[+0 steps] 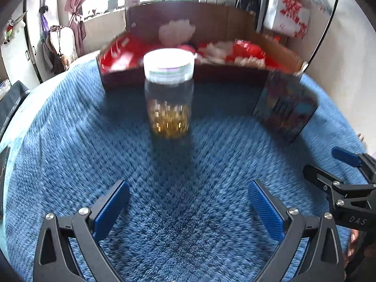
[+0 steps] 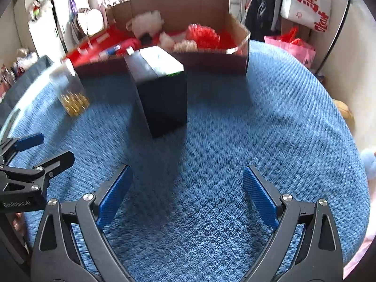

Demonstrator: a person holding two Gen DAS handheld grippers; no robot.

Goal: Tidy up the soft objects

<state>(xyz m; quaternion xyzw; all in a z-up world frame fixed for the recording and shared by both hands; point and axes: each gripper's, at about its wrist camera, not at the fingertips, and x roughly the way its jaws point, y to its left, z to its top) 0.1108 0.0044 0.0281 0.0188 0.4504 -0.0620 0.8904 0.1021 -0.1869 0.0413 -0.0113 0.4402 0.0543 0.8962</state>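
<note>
An open cardboard box [image 1: 211, 72] stands at the back of the blue blanket [image 1: 70, 141]. Inside it lie soft items: a white plush [image 1: 176, 31] and red fluffy pieces [image 2: 203, 35]. In front of the box stands a clear jar [image 1: 169, 94] with a white lid and yellow contents. A tall black box [image 2: 162, 94] stands to the jar's right. My left gripper [image 1: 189, 188] is open and empty, short of the jar. My right gripper [image 2: 186, 172] is also open and empty, short of the black box. Each gripper shows at the edge of the other's view.
Both views are blurred by motion. A white bag with red characters [image 2: 305, 7] and a pink bag [image 2: 293, 47] sit beyond the blanket's right edge. A pink curtain [image 1: 75, 0] and white cabinet [image 1: 35, 35] stand at the back left.
</note>
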